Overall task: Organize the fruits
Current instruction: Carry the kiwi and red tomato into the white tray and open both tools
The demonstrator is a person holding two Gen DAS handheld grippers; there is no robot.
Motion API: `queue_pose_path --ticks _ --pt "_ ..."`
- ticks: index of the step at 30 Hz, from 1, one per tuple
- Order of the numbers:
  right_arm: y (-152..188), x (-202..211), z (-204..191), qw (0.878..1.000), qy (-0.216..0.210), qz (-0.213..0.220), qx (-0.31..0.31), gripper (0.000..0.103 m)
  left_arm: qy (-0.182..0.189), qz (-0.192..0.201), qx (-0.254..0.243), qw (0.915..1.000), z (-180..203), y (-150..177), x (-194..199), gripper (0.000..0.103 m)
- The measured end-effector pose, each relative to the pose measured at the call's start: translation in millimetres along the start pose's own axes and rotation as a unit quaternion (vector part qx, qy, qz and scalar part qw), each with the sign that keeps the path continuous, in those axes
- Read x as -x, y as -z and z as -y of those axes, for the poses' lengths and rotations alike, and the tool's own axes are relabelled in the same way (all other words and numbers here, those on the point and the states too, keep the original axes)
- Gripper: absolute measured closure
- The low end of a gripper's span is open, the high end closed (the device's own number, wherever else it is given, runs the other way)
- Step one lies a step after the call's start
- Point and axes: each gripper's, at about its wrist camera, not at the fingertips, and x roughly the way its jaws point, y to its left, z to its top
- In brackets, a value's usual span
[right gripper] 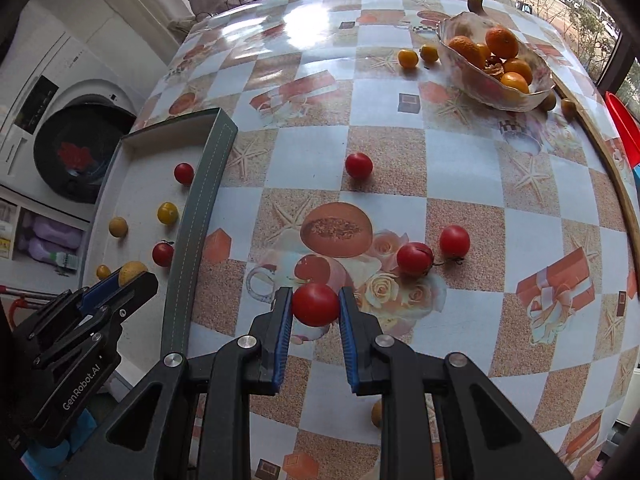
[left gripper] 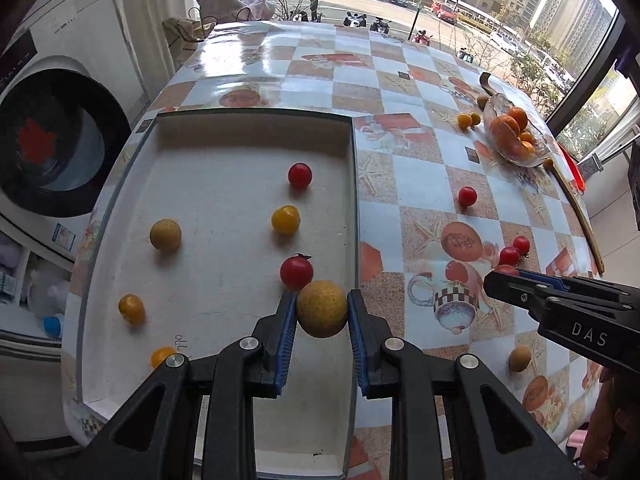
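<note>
Two tools, left tool (left gripper: 322, 308) clamping a round tan fruit (left gripper: 322, 309) over the shallow white tray (left gripper: 224, 132), small red tomato (left gripper: 296, 273) at eleven o'clock, right tool (right gripper: 315, 305) pinching a round red tomato (right gripper: 315, 305) above the bench (right gripper: 460, 184).

Both views are being aimed down close over the table (left gripper: 400, 184); tray (left gripper: 248, 120) and glass bowl (right gripper: 496, 92) are being shared.

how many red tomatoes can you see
6. Two in the tray: red tomato at the back, another nearer. Three loose on the table. One between the right gripper fingers. Others may be hidden.
</note>
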Motion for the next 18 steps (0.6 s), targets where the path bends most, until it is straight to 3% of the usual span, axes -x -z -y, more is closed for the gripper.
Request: queue_pose_path --ticks 11,18 --pt "-11 -28 -90 0.997 -0.039 -0.018 0.070 0.078 -0.068 0.005 0.084 0.9942 -93 25 15 0.076" --pt "-15 -53 -134 0.993 -0.046 -0.037 0.104 0.078 -0.094 0.001 0.109 0.9896 -126 36 9 0.076"
